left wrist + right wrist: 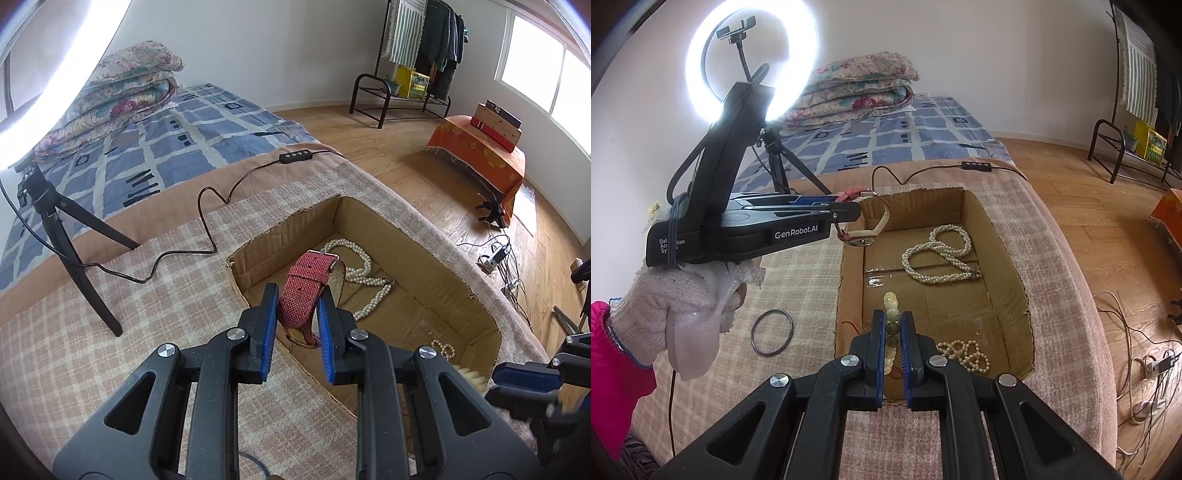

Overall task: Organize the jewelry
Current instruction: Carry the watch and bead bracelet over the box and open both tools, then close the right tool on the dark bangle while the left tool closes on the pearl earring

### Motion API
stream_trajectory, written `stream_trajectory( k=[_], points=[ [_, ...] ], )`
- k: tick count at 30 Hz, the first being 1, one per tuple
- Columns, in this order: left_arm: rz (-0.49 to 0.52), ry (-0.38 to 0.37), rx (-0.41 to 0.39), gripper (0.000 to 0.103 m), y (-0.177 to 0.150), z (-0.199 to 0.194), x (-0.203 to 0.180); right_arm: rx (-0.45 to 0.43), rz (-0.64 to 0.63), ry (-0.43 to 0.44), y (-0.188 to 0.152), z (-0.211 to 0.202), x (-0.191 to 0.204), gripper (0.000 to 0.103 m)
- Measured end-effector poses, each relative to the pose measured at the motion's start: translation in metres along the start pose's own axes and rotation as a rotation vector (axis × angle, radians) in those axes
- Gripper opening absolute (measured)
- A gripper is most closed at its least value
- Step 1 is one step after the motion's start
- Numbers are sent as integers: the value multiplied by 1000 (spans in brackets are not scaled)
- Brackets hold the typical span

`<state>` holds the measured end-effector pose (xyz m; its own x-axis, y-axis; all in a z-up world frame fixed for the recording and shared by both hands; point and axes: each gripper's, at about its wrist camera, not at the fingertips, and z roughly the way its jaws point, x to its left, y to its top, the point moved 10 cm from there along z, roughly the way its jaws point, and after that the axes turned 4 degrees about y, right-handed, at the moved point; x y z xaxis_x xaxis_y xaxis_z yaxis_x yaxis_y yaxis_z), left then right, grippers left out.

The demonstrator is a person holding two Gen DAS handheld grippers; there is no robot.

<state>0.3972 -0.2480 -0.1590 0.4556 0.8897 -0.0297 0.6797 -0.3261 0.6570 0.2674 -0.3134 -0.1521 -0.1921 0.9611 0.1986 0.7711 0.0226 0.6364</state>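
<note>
L hand-held gripper (297, 308) pinches a red woven watch strap (304, 291) betw its blue pads (270, 314); strap held up over the near-left part of the cardboard box (369, 221). In R wrist view the same gripper (849, 218) comes in from the left at the box's left rim, strap's pale underside and metal buckle (862, 242) hanging just off its tips. Gloved hand (676, 295) grips its handle, pink sleeve (613, 354) below.

R hand-held gripper (894, 325) is closed on a pale green bead bracelet (891, 314), beads stacked vertically betw the pads, top beads poking above the fingertips; sits over the box's near edge. In L wrist view its blue-padded tip (524, 376) shows at lower right, jaw state not readable there.

Box is sunk into a checked beige cover (798, 280) on the bed, open top. Inside: long pearl necklace (938, 254) looped on the floor toward the far end, small cream bead bracelet (964, 356) in the near-right corner. Both lie apart from each other.

Dark ring bangle (772, 332) lies on the cover just left of the box, outside it. Ring light (750, 62) on tripod (70, 251) stands further left, lit; its cable w/ inline remote (297, 156) runs across the cover behind the box. Folded floral quilts (118, 92) on the blue patterned sheet (207, 125) behind.
</note>
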Motion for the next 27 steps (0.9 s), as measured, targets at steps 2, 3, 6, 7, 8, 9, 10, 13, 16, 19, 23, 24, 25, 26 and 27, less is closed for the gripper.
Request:
stream_trajectory(
  k=[2, 3, 6, 7, 8, 9, 10, 13, 16, 19, 23, 24, 25, 26, 27],
  points=[
    [-7, 6, 3, 48, 1, -1, 1, -2, -9, 9, 0, -1, 4, 37],
    [-12, 16, -6, 68, 2, -2, 3, -8, -14, 6, 0, -2, 5, 44],
    [-27, 26, -37, 76, 8, -10, 5, -35, -48, -4, 1, -7, 12, 74],
    [-32, 23, -32, 76, 9, -10, 5, -40, -58, -6, 2, -8, 14, 80],
    [-32, 26, -28, 76, 10, -11, 6, -43, -67, -6, 1, -8, 17, 85],
    [-29, 35, -27, 76, 11, -12, 6, -45, -73, -11, 2, -9, 18, 87],
    [-24, 42, -29, 76, 11, -13, 6, -50, -79, -22, 2, -9, 19, 91],
    [-20, 46, -32, 77, 12, -18, 5, -57, -92, -47, 3, -10, 22, 100],
    [-20, 56, -36, 77, 12, -25, 8, -67, -105, -62, 5, -13, 25, 103],
    [-18, 65, -41, 77, 11, -34, 12, -78, -110, -62, 5, -16, 26, 103],
    [-34, 79, -51, 77, 9, -53, 25, -94, -106, -65, 8, -23, 28, 103],
    [-38, 81, -55, 77, 8, -58, 30, -101, -103, -64, 9, -25, 30, 103],
    [-42, 85, -60, 77, 8, -65, 34, -108, -101, -62, 9, -28, 32, 103],
    [-43, 92, -66, 77, 7, -71, 40, -114, -100, -59, 10, -29, 33, 103],
    [-45, 99, -70, 77, 6, -78, 45, -121, -100, -57, 12, -31, 34, 103]
  ],
)
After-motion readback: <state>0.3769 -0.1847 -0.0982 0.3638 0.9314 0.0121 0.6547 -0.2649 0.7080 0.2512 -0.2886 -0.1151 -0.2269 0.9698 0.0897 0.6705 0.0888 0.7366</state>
